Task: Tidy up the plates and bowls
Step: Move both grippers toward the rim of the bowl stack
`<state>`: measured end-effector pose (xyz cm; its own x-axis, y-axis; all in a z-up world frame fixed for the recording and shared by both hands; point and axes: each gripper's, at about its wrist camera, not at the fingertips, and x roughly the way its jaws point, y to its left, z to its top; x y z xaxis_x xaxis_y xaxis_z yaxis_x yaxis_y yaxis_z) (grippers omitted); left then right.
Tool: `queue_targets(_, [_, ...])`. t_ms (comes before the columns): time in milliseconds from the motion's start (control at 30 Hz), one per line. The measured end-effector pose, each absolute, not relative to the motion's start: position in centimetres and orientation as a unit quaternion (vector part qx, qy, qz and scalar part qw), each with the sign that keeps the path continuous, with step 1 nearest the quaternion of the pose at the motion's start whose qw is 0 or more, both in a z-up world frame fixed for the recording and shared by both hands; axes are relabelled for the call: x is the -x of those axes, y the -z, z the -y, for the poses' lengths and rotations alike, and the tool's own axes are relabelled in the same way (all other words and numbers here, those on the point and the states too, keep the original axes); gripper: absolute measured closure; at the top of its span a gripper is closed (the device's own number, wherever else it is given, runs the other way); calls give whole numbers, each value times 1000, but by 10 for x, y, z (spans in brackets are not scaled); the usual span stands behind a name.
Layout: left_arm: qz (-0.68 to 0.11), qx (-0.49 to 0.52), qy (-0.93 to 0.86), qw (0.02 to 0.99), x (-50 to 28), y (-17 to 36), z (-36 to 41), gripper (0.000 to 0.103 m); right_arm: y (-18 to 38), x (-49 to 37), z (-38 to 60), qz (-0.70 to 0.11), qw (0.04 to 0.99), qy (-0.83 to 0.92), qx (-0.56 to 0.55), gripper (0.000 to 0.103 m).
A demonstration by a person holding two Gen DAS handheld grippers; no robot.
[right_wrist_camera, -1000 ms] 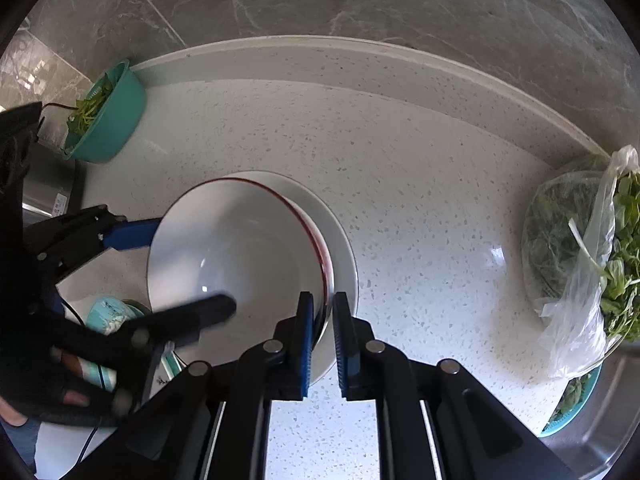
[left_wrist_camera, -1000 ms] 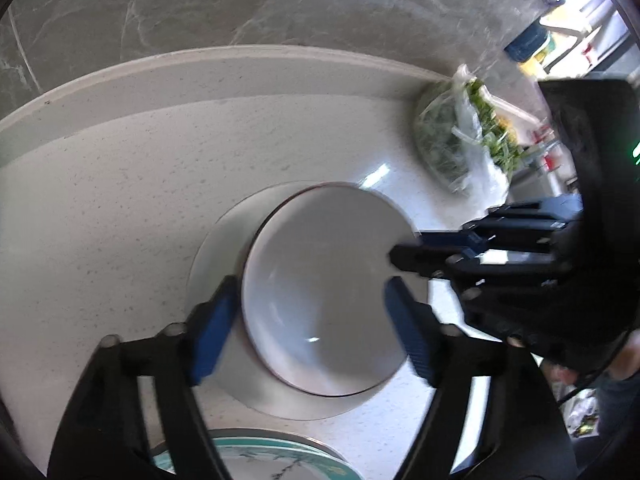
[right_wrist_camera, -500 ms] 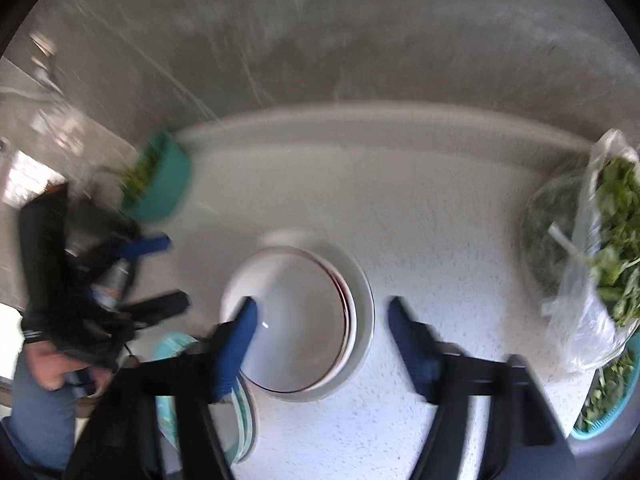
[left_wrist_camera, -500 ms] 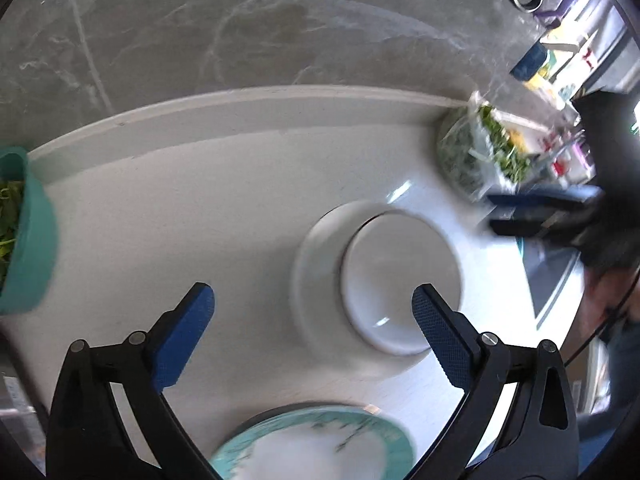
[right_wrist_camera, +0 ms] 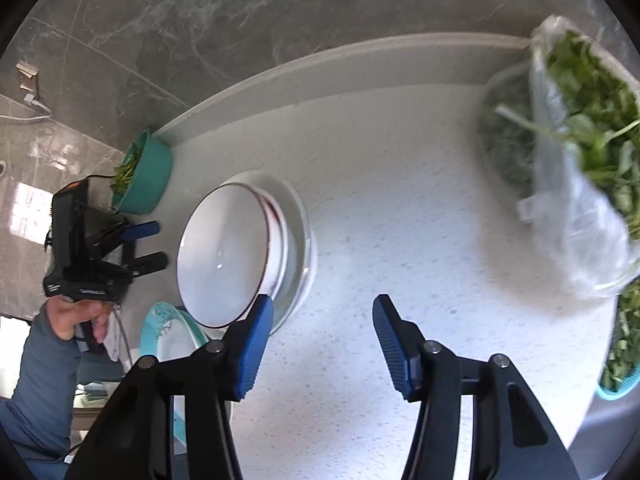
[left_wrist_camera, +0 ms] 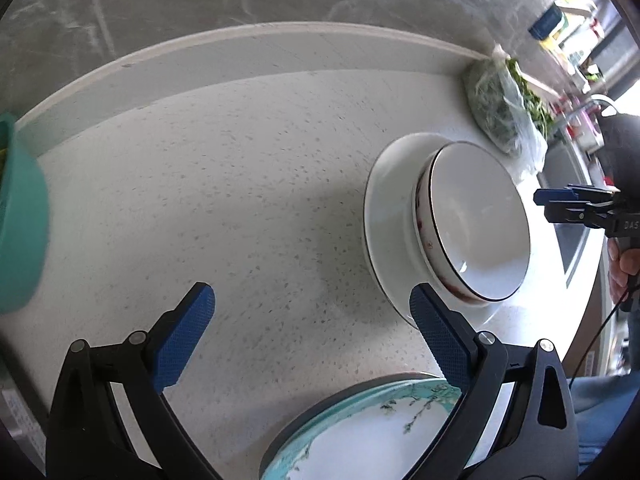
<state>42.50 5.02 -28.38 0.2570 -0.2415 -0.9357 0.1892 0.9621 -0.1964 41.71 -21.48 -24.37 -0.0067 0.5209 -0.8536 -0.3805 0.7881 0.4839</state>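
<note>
1. Speckled white countertop (left_wrist_camera: pixel 224 184) under a grey marble wall; both views are aimed steeply down at it.
2. Left gripper (left_wrist_camera: pixel 312 336): jaws stand wide, easing inward slightly, nothing between them but bare counter. Right gripper (right_wrist_camera: pixel 322 344): jaws about half apart and closing, nothing between them.
3. White bowl (left_wrist_camera: pixel 476 224) is nested in a red-rimmed bowl (left_wrist_camera: pixel 424 232) on a white plate (left_wrist_camera: pixel 380 216), right of centre in the left view. Teal-patterned plate (left_wrist_camera: pixel 360 432) is seen at the lower edge, just beside the stack.
4. Farther out: teal bowl of greens (right_wrist_camera: pixel 144 176) at upper left of the right view, bagged greens (right_wrist_camera: pixel 576 152) at upper right.
5. Judged next: the teal-patterned plate is to be taken. A rim grip with jaws fully closed before lifting is advised; clearance from the stack should be kept.
6. Versus a second ago: the right jaws were pinched on the stack's rim, the left jaws straddled the bowl; both are now released and drawn off sideways.
</note>
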Motion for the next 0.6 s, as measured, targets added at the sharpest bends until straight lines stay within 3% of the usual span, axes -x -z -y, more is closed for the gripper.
queue_targets(500, [-607, -10, 147, 781, -443, 317, -38, 8, 271, -418, 196, -652, 691, -311, -35, 48])
queue_targets(600, [-608, -10, 148, 780, -449, 323, -34, 16, 278, -421, 190, -652, 691, -310, -39, 48])
